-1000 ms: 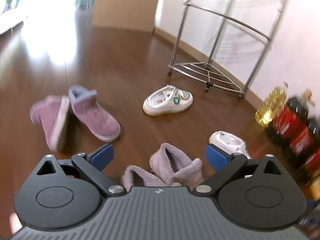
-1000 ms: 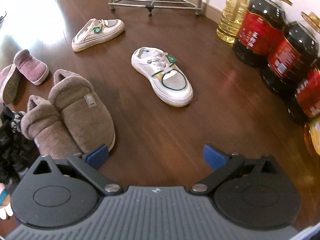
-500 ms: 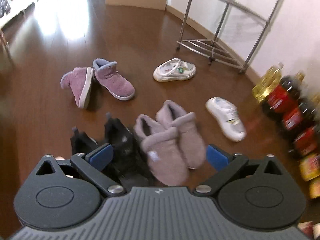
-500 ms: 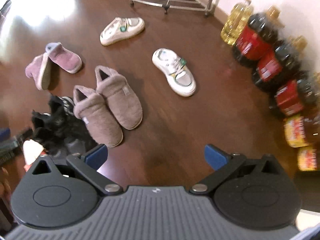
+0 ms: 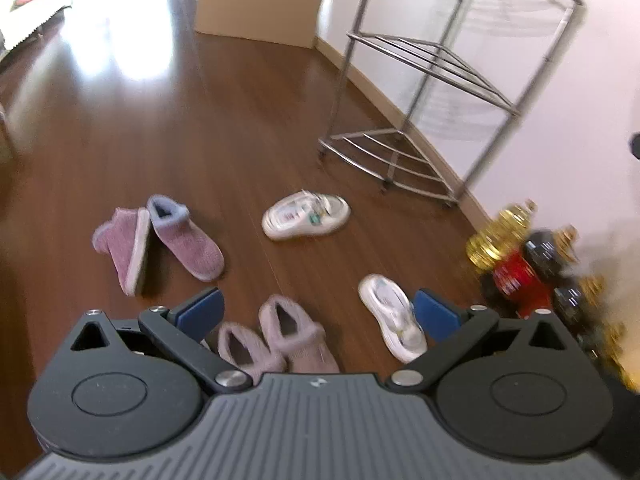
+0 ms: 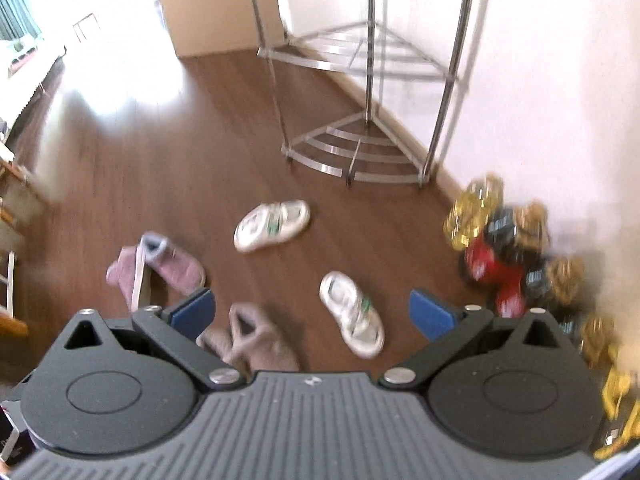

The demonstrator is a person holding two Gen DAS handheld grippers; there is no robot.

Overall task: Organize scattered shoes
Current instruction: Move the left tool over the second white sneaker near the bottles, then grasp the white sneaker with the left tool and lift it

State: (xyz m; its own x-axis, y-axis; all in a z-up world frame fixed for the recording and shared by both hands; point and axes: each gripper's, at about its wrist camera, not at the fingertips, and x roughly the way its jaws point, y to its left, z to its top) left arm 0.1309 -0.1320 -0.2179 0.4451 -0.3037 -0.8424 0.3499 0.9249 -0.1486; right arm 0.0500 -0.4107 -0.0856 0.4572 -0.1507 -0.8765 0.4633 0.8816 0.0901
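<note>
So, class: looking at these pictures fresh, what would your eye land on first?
Shoes scattered on the dark wood floor: two white sneakers lying apart, pink boots to the left with one tipped on its side, grey slippers side by side nearest. An empty metal rack stands by the wall, with bottles to its right.

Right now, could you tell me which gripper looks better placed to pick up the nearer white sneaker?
Probably the right gripper: the nearer white sneaker lies between its open fingers, whereas it sits beside one fingertip of the left gripper. Both are open and empty.

Both wrist views look down from high over the same shoe-strewn floor [image 5: 248, 128].
</note>
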